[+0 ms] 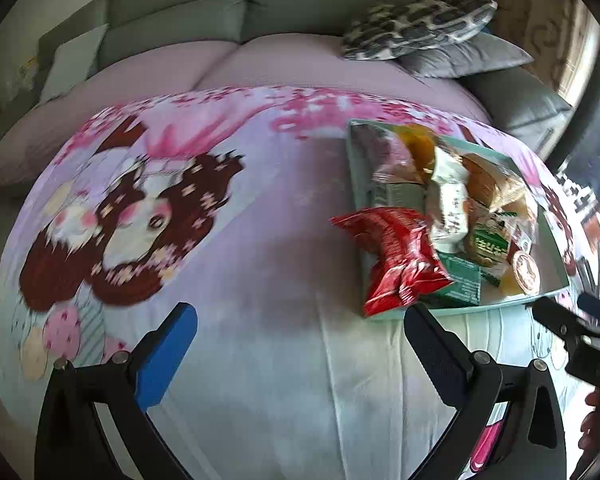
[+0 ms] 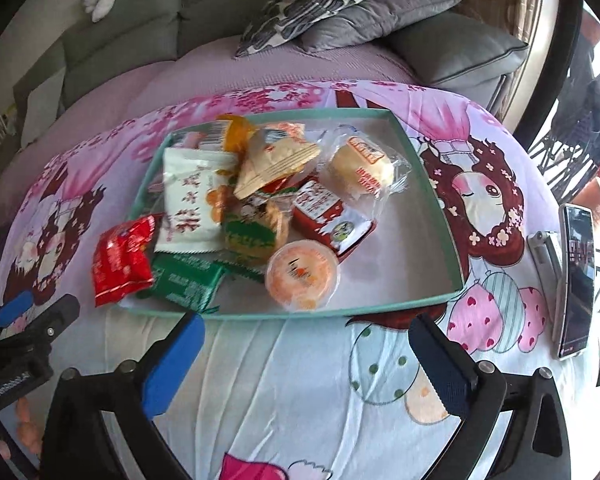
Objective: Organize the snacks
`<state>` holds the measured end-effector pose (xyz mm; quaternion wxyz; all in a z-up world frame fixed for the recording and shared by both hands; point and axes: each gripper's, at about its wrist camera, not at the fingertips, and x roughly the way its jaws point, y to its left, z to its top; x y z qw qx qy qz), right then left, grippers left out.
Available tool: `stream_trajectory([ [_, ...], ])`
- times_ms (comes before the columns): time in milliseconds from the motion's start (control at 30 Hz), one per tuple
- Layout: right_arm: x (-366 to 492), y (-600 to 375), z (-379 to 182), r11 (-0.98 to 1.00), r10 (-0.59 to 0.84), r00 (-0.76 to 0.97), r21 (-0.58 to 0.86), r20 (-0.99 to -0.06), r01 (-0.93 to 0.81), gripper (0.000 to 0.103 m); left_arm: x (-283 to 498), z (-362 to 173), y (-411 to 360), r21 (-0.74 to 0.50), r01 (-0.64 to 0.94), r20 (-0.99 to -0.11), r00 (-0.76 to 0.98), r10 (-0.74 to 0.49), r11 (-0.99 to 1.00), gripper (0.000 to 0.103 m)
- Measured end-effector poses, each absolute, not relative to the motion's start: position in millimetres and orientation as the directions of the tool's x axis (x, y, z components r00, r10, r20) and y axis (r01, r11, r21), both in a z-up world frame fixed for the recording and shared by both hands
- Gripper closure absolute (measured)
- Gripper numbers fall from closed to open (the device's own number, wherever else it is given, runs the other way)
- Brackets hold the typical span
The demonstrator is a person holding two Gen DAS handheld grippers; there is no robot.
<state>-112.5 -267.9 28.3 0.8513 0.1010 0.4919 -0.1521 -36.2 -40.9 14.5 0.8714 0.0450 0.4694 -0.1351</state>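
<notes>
Looking through the right wrist view, I see my right gripper [image 2: 304, 356] spread wide with nothing between its fingers, low in the frame just under the near rim of the tray [image 2: 436, 216]. The snacks [image 2: 256, 200] sit heaped in the tray's left half — a red packet [image 2: 120, 260] hangs over its left edge. My left gripper [image 1: 300, 344] is spread and empty too, over the cartoon-print cloth [image 1: 260, 240] — tray at right of its frame.
</notes>
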Motion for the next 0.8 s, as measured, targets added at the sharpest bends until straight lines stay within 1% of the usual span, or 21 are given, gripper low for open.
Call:
stream_trajectory([
  [67,-115,-262,29,0.937,-0.154,0.469,0.021,-0.870,0.347,0.000,-38,15,-39,-0.039,0.258,-0.835,0.523,-0.173,0.966,0.000],
  [200,-117,-253,29,0.945,-0.149,0.465,0.012,-0.873,0.326,0.000,-43,16,-39,0.025,0.247,-0.834,0.540,-0.116,0.969,0.000],
  [800,-118,-251,28,0.945,-0.139,0.448,0.017,-0.883,0.327,0.000,-45,9,-41,0.003,0.260,-0.869,0.478,-0.126,0.966,0.000],
])
